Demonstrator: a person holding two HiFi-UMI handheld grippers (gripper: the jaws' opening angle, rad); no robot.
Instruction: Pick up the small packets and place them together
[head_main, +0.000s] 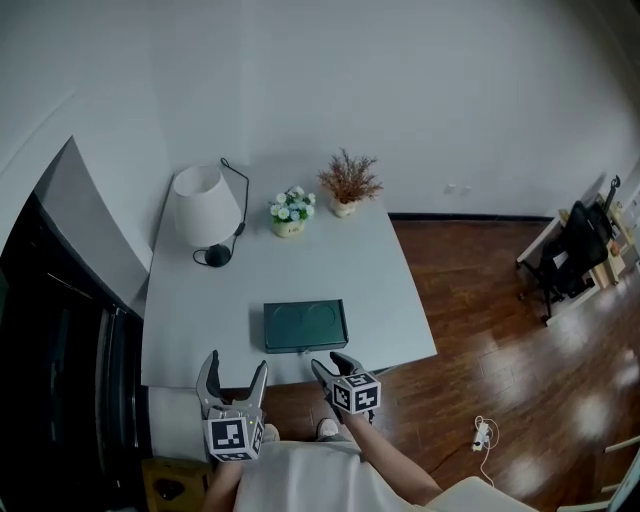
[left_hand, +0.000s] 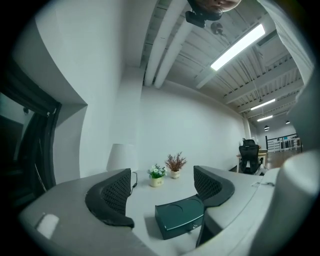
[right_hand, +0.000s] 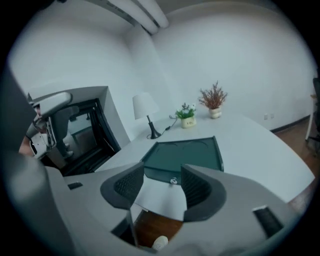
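Observation:
No small packets show in any view. A dark green shut box (head_main: 305, 325) lies flat near the front edge of the white table (head_main: 380, 270), with a small metal clasp (right_hand: 173, 181) on its near side. My left gripper (head_main: 236, 362) hovers at the table's front edge, left of the box, jaws wide apart and empty. My right gripper (head_main: 330, 362) hangs just in front of the box, tilted down, jaws partly apart with nothing between them. In the right gripper view the box (right_hand: 185, 155) sits just beyond the fingertips (right_hand: 132, 186). The left gripper view has the box (left_hand: 180, 217) low between its jaws.
A white-shaded desk lamp (head_main: 205, 210) stands at the table's far left. A small pot of white flowers (head_main: 290, 212) and a pot of dried reddish stems (head_main: 347, 185) stand at the back. A black office chair (head_main: 580, 245) stands far right on the wood floor.

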